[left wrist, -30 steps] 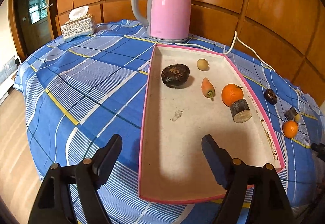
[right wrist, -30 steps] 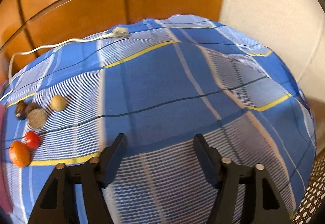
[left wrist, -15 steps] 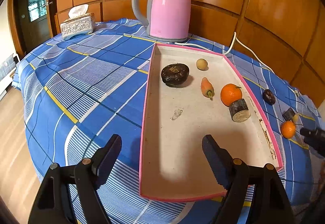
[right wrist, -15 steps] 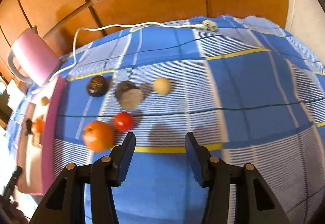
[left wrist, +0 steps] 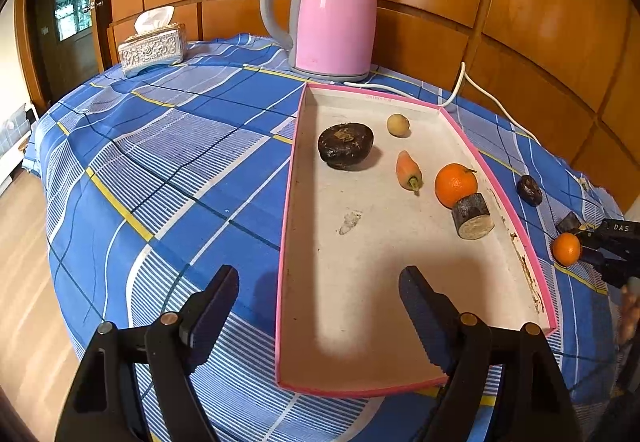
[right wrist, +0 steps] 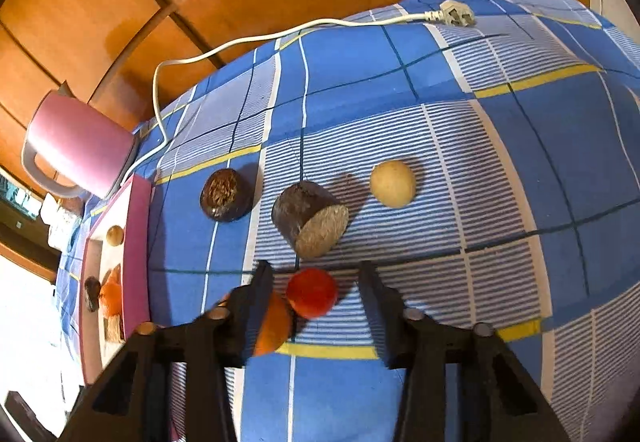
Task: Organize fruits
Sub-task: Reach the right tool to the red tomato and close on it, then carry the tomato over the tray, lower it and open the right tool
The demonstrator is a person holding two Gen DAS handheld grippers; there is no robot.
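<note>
Right wrist view: my right gripper (right wrist: 316,292) is closing around the red fruit (right wrist: 312,292), pads not yet touching.
Five pieces sit in the pink tray (left wrist: 286,234); five remain on the cloth at its three o'clock. My left gripper (left wrist: 318,306) hangs wide open, empty.

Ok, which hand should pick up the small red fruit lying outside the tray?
Right. The right gripper already straddles the red fruit on the cloth, jaws closing around it, pads not yet pressing. The left gripper hangs open over the near end of the pink tray, far from that fruit.
</note>
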